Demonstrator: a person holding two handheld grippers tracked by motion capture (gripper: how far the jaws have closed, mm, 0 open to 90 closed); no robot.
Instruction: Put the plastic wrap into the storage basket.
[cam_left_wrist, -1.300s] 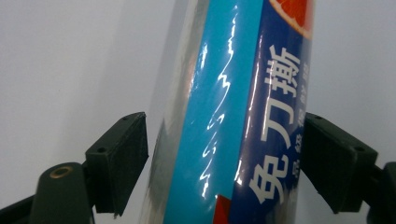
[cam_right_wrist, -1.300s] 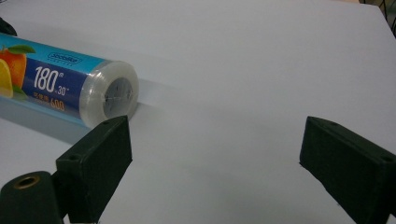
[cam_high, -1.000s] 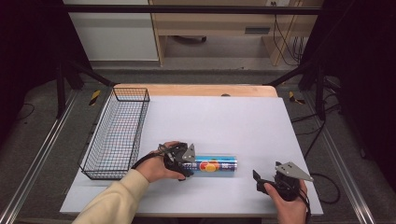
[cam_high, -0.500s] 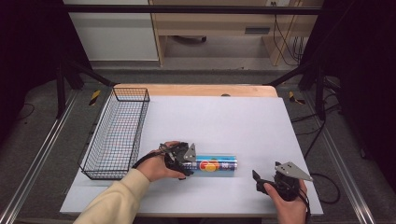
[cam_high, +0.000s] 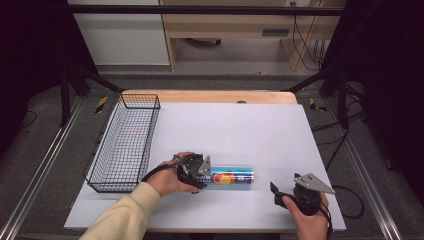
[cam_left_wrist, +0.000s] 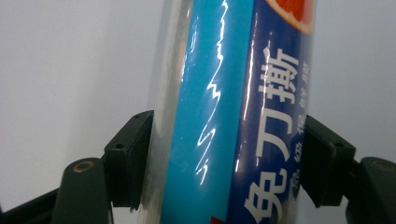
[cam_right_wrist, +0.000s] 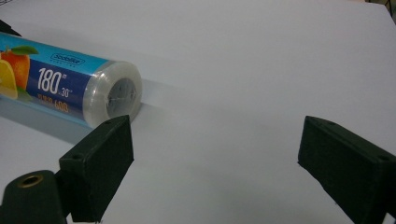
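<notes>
The left gripper (cam_high: 204, 175) has just been closing on the near end of the cling-film roll (cam_high: 231, 177), which lies flat on the white worktop (cam_high: 240, 130); its pads now press both sides, probably to lift it toward the wire basket (cam_high: 125, 145). The right gripper (cam_high: 280, 192) waits nearby, gaping and empty, likely kept clear.

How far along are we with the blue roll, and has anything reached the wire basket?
Done: the left gripper has just been closing its jaws on the blue roll; in the left gripper view both pads sit against the roll's sides. In hand: that grip, with the roll lying on the white table. Left: lifting and carrying; the wire basket looks empty. The right gripper waits open.
</notes>
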